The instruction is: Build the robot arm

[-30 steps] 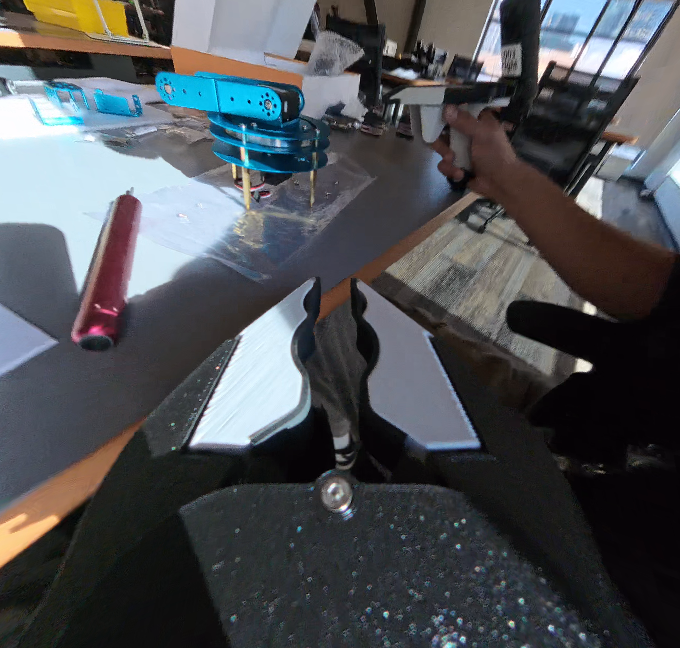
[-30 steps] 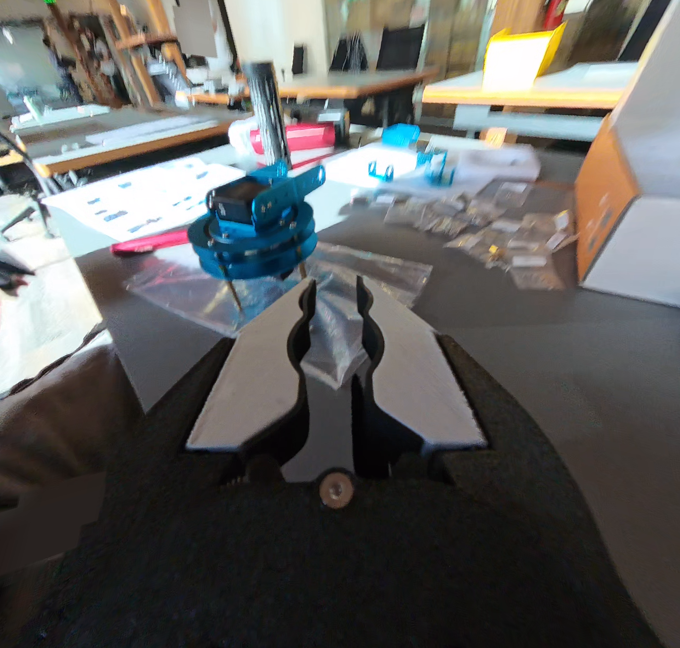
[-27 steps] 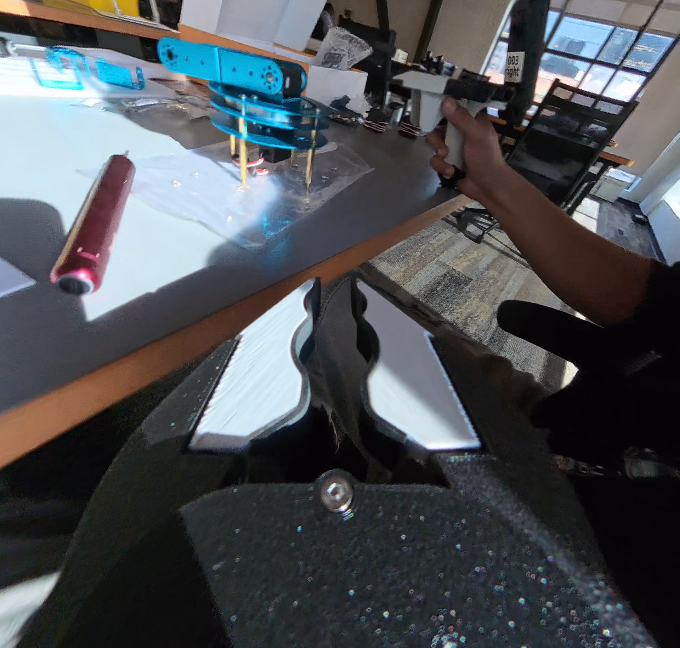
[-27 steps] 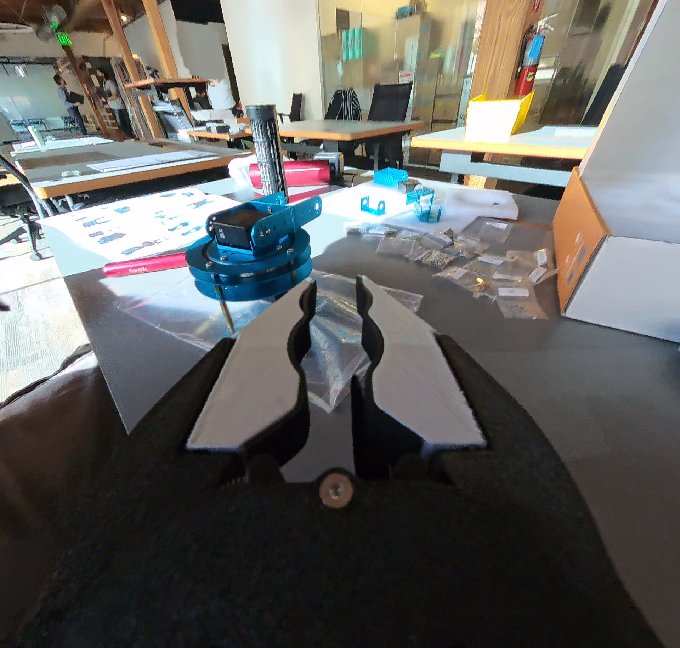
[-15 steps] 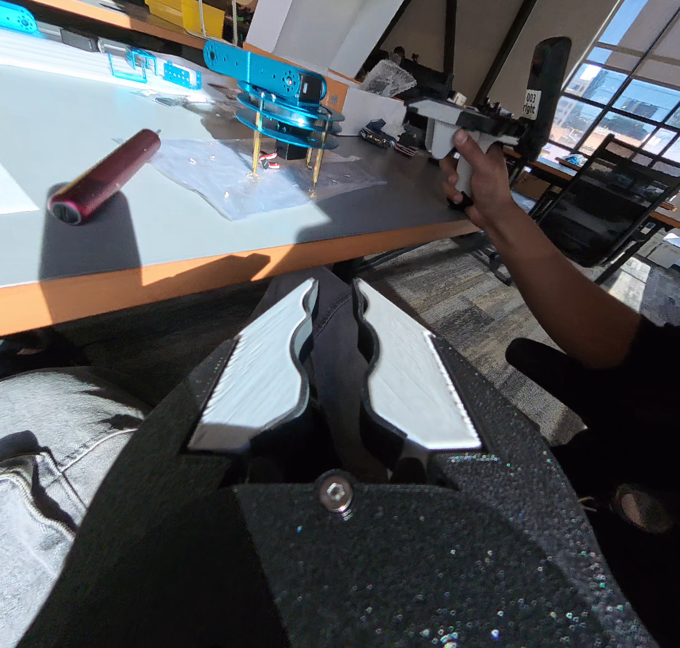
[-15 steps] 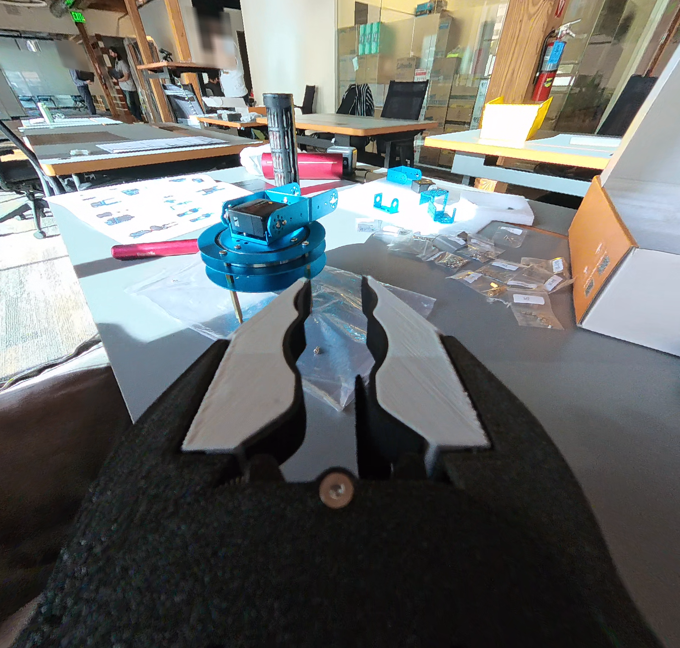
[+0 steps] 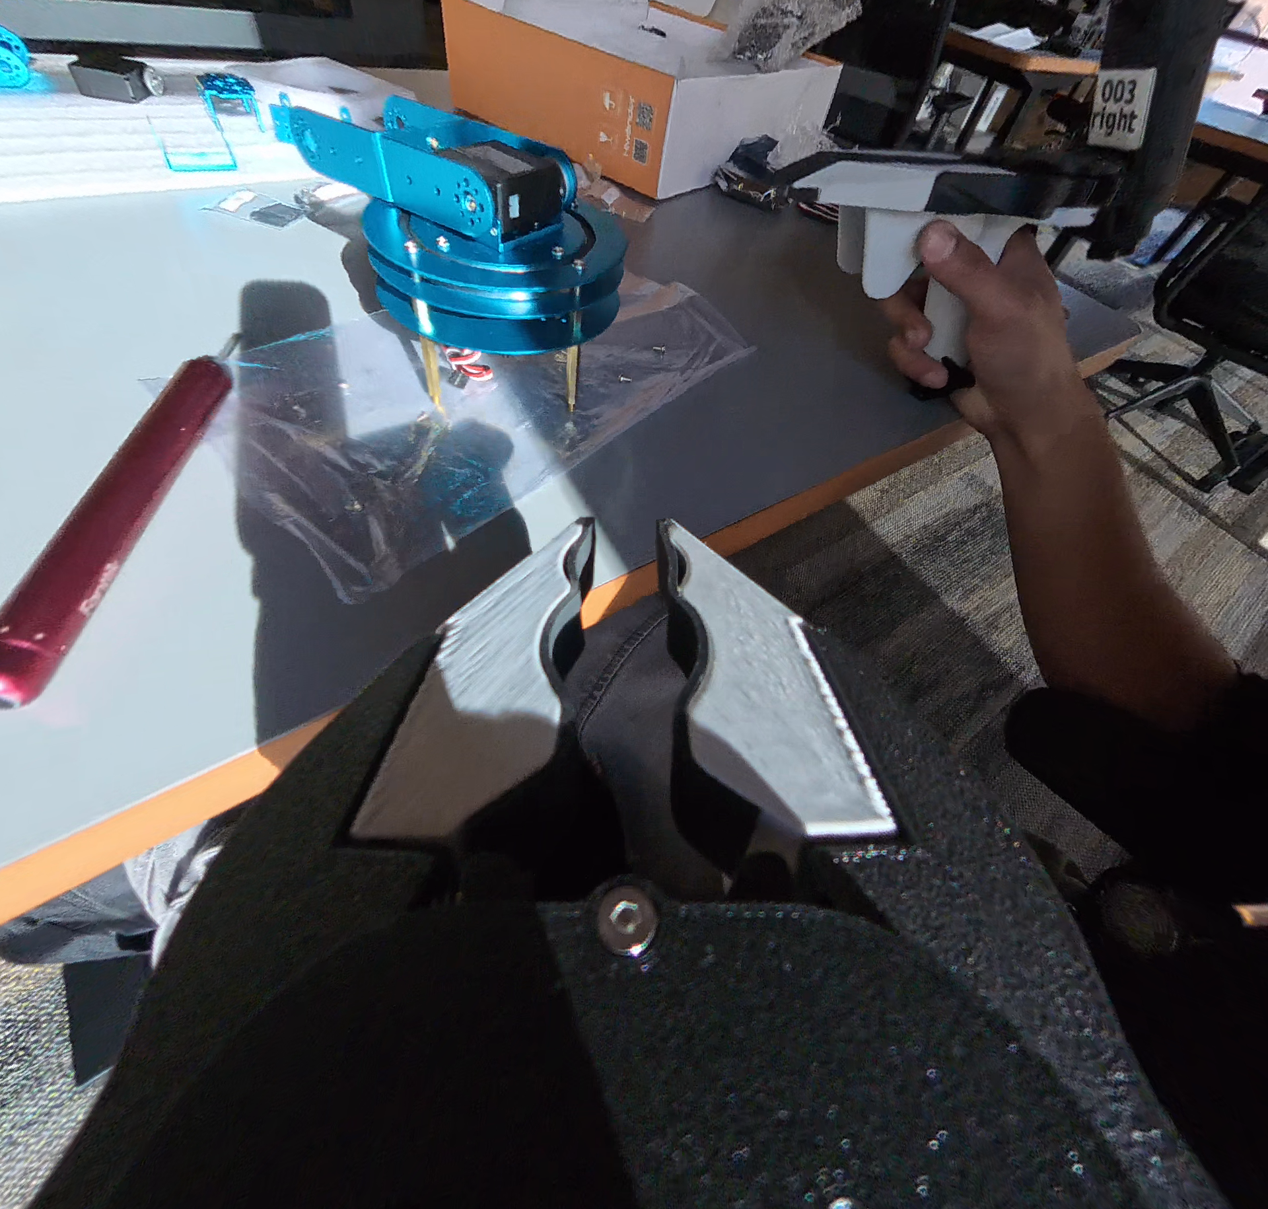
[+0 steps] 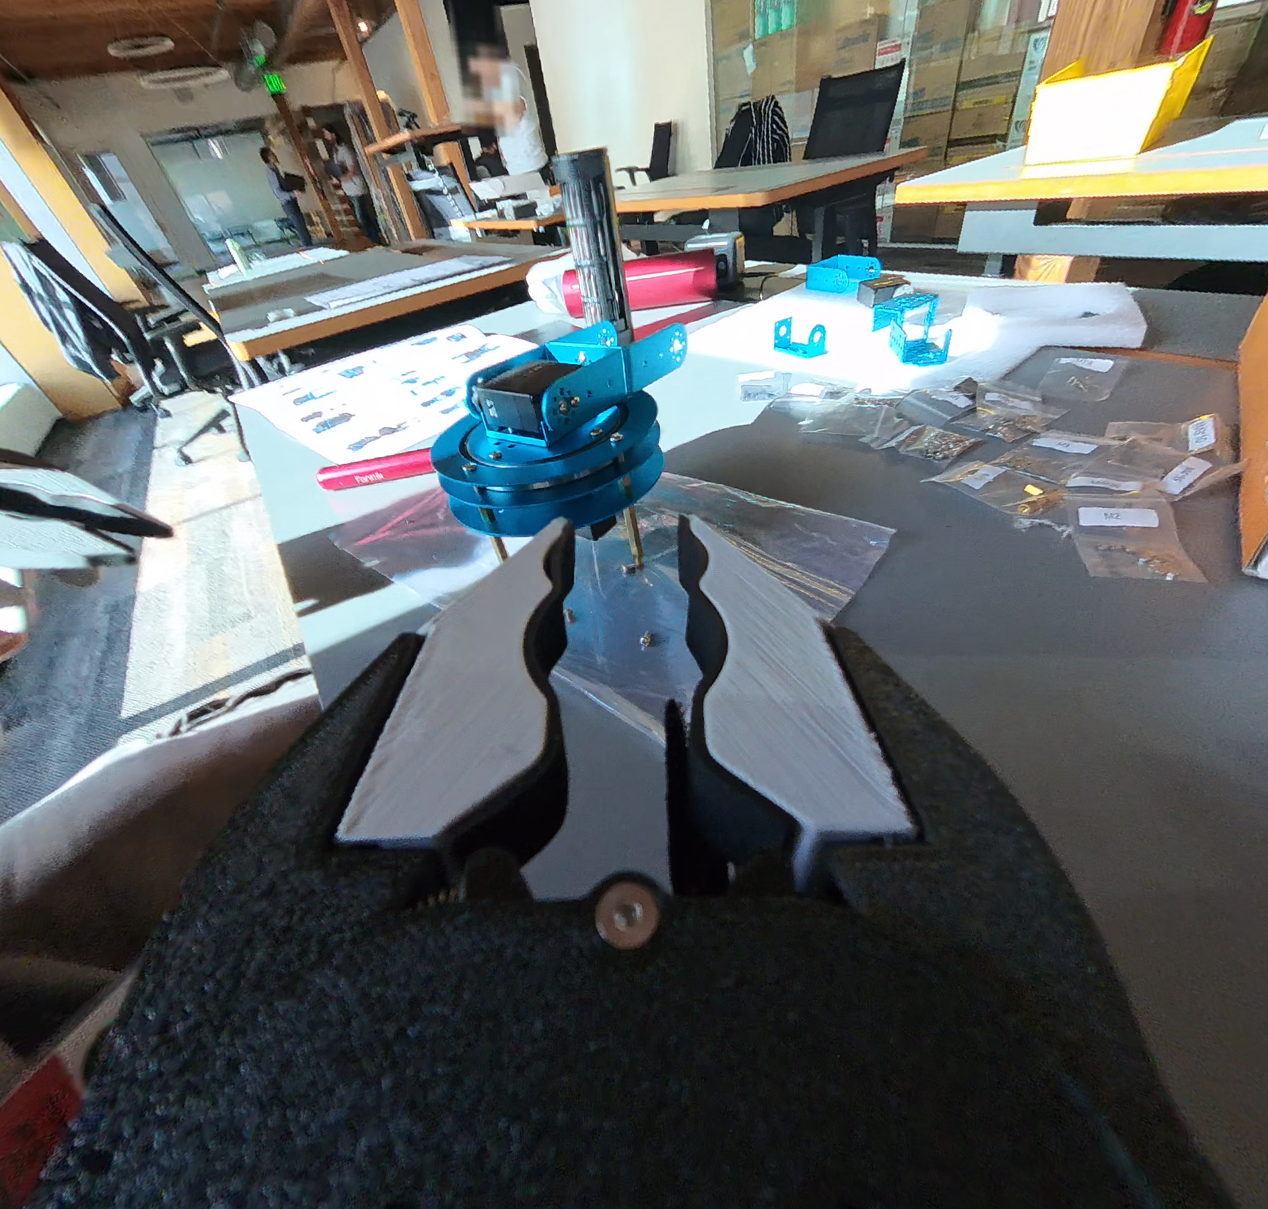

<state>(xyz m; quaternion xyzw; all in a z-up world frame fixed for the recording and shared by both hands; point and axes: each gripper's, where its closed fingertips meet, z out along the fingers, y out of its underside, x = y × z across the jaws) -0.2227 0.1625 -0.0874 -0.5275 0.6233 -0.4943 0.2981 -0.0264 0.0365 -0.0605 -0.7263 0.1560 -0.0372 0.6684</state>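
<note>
Fingers (image 7: 755,682) — ridged, grey — parted, empty, both grippers; blue metal turntable (image 8: 549,462) nearest.

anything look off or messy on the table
A few tiny loose screws lie scattered on the clear plastic sheet under the blue turntable. Nothing looks damaged or tipped; both claws are empty.

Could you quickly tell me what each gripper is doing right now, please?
Left gripper: open, holding nothing, off the table edge.
Right gripper: open, empty, facing the blue turntable.
</note>
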